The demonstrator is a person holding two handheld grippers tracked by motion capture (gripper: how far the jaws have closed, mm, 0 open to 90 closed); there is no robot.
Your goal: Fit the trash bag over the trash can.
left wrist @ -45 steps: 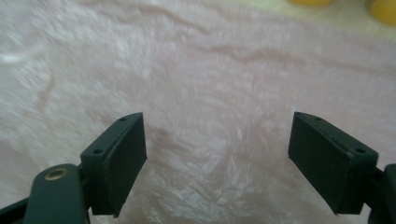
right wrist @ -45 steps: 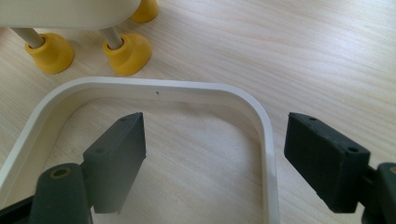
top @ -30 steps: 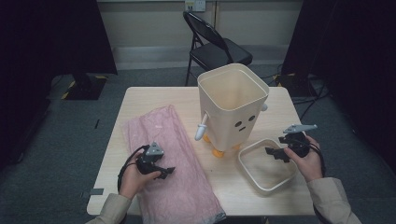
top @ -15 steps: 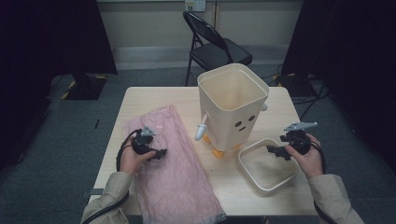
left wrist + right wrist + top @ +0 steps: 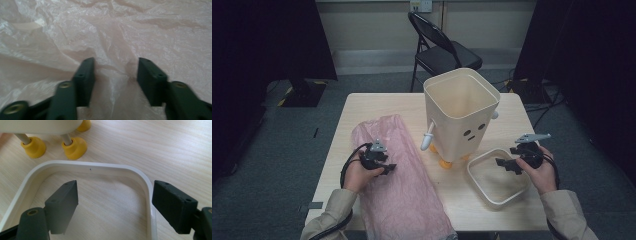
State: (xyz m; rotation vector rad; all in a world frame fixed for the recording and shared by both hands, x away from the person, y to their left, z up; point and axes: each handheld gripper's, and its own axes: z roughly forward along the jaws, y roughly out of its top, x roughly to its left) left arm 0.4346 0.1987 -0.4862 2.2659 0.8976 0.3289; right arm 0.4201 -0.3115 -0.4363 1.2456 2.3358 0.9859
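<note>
Your left hand-held gripper (image 5: 384, 167) sits at the lower left of the high view, over the pink plastic bag (image 5: 399, 190) that lies flat and crinkled along the left half of the worktop (image 5: 377, 107), running from mid-frame down to the bottom edge. In the left gripper view its jaws are spread, with a wrinkled fold of the bag (image 5: 112, 45) in the gap between them; the tips sit right at the film, but you cannot tell from the blur whether they press on it. Nothing is pinched.

Your right hand-held gripper (image 5: 507, 165) sits at the lower right of the high view, over the right rim of the cream square ring lid (image 5: 477, 185), which lies flat on the worktop just in front of the bin. In the right gripper view the jaws are spread wide: the left jaw hangs over the open middle of the ring lid (image 5: 100, 167), the right jaw outside its right edge, so that edge runs between them, not gripped.

The cream character bin (image 5: 462, 112) stands upright at the centre of the high view, open at the top, with a face on its front and a small white arm at its left. Its yellow feet (image 5: 74, 147) rest on the wood at the upper left of the right gripper view, just beyond the lid's far rim. A black folding chair (image 5: 439, 47) stands behind the worktop at top centre.
</note>
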